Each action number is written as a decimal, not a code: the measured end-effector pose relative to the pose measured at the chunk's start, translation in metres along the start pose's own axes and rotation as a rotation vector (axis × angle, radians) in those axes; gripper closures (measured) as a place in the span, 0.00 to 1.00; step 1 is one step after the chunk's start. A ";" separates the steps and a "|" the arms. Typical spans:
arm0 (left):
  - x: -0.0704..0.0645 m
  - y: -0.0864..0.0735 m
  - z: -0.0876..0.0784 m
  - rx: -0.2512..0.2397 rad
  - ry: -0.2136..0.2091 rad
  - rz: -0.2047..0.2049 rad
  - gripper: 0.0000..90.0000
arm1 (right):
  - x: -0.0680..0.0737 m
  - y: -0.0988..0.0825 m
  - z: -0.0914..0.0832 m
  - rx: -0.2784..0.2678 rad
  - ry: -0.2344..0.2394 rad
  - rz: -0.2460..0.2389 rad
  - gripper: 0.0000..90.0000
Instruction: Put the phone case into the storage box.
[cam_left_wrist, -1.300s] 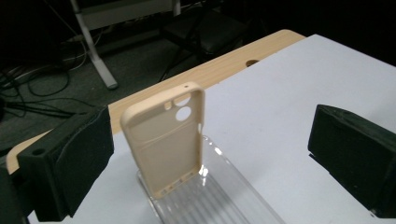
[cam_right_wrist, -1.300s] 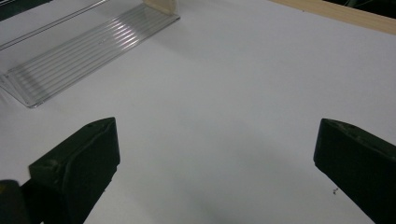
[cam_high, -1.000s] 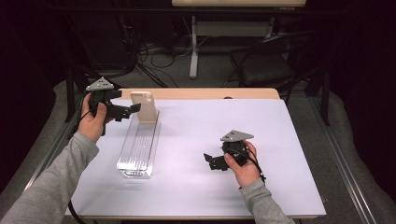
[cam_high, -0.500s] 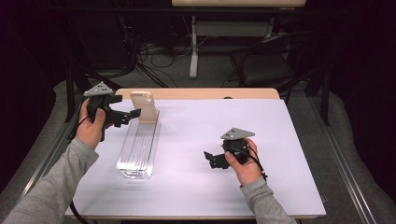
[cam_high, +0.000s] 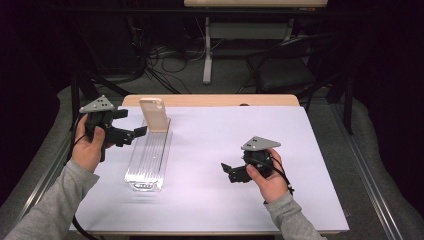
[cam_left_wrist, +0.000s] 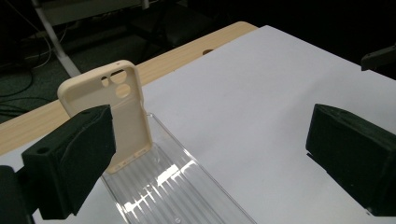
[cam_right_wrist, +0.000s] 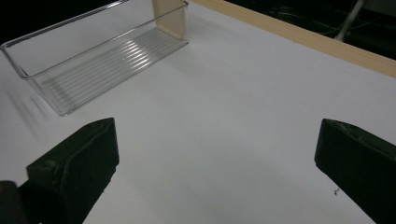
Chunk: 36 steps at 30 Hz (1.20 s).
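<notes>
Standing upright at the far end of the clear tray (cam_high: 146, 165), the cream phone case (cam_high: 154, 114) leans against its end wall, long axis vertical. My left gripper (cam_high: 131, 135) hovers just beside the case with jaws wide and nothing held, clearly the nearer hand. My right gripper (cam_high: 227, 170), jaws likewise wide and holding nothing, sits well apart over the white desk (cam_high: 310, 165).

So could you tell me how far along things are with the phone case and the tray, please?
Looks done: the phone case stands upright at the far end of the clear tray. In hand: nothing; the left tongs and right tongs are open. No further step is evident.
</notes>
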<state>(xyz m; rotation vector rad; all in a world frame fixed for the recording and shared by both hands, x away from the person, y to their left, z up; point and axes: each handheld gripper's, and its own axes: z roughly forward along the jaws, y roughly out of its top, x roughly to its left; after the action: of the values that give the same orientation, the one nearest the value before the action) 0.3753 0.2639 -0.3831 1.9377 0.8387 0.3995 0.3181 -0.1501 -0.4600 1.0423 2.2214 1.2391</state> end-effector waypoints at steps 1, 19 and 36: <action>-0.001 -0.001 -0.001 -0.002 -0.004 0.002 0.02 | 0.000 0.000 -0.002 0.000 0.010 0.004 0.00; -0.022 -0.027 -0.012 -0.023 -0.010 -0.023 0.03 | -0.011 -0.024 -0.039 -0.015 -0.016 0.037 0.00; -0.023 -0.060 -0.030 -0.074 0.014 -0.077 0.03 | -0.025 -0.054 -0.061 -0.007 -0.061 0.097 0.00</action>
<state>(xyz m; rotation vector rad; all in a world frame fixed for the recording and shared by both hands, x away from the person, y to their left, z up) 0.3178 0.2859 -0.4192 1.8307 0.8925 0.3926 0.2729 -0.2214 -0.4738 1.1815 2.1424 1.2373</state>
